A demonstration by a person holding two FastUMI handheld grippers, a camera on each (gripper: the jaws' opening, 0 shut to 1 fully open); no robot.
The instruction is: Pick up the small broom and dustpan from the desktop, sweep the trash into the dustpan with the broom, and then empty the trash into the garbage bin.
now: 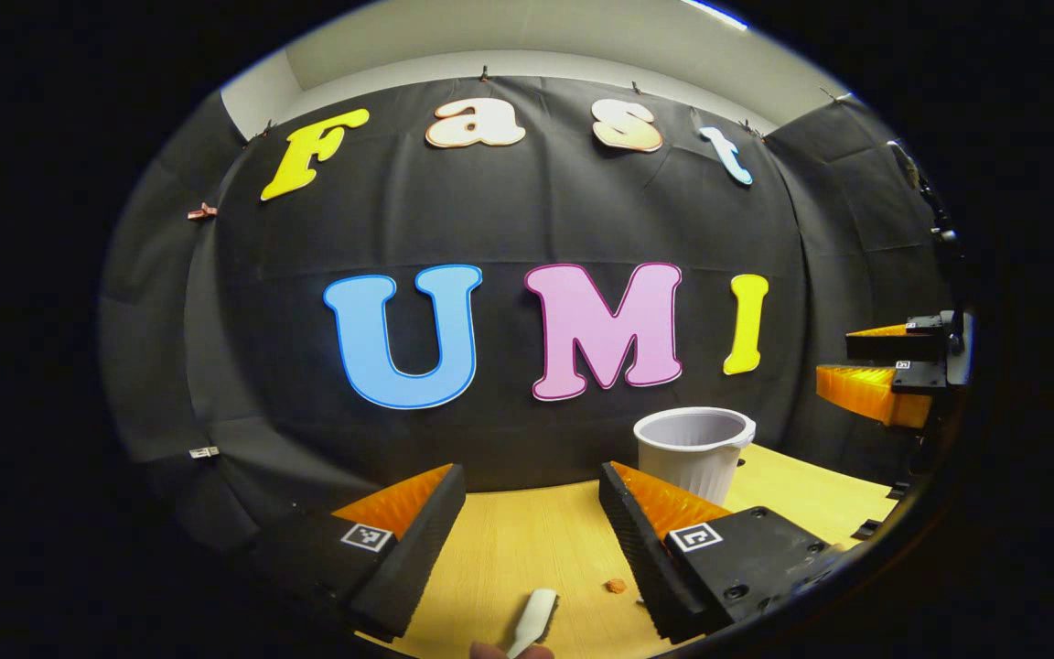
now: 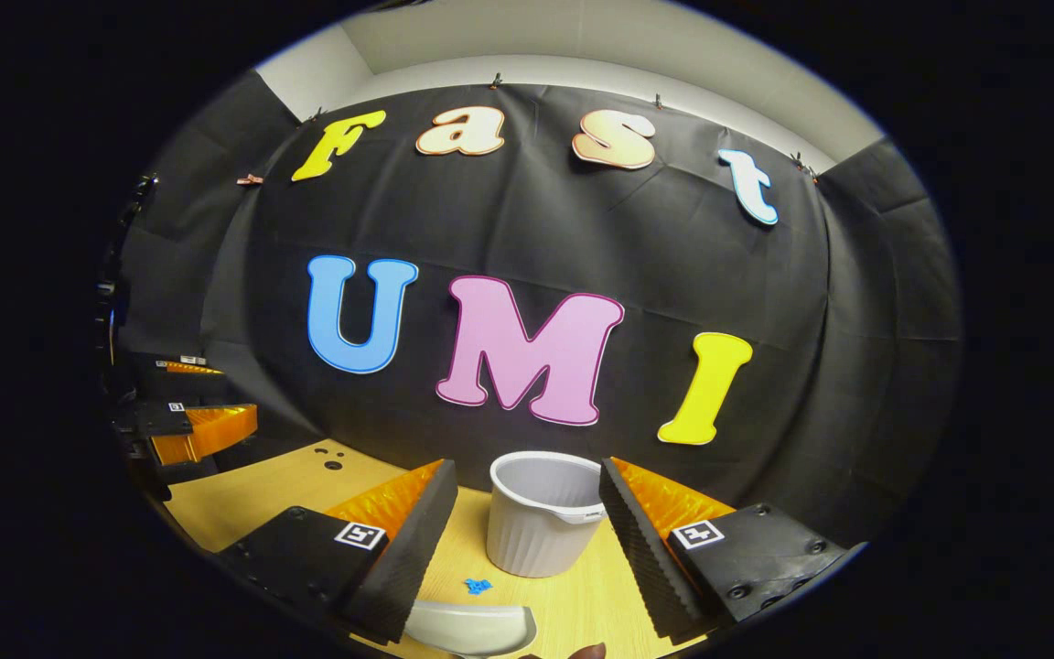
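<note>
Left hand-held gripper [image 1: 532,540]: jaws wide apart, nothing held, above surface [image 1: 509,540]. Right hand-held gripper [image 2: 527,540]: same, empty. White bin [image 2: 543,524] upright nr wall; dustpan [image 2: 472,629], blue scrap [image 2: 478,585] nearby.

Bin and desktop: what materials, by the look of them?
The bin: probably moulded plastic, pale grey-white and matte, with ribbed walls and a rolled rim. The desktop: light wood or wood-look laminate, with fine straight grain and a smooth, low-sheen finish.

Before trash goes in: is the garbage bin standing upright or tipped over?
Upright. The garbage bin stands on its base on the desktop, open mouth facing up.
</note>
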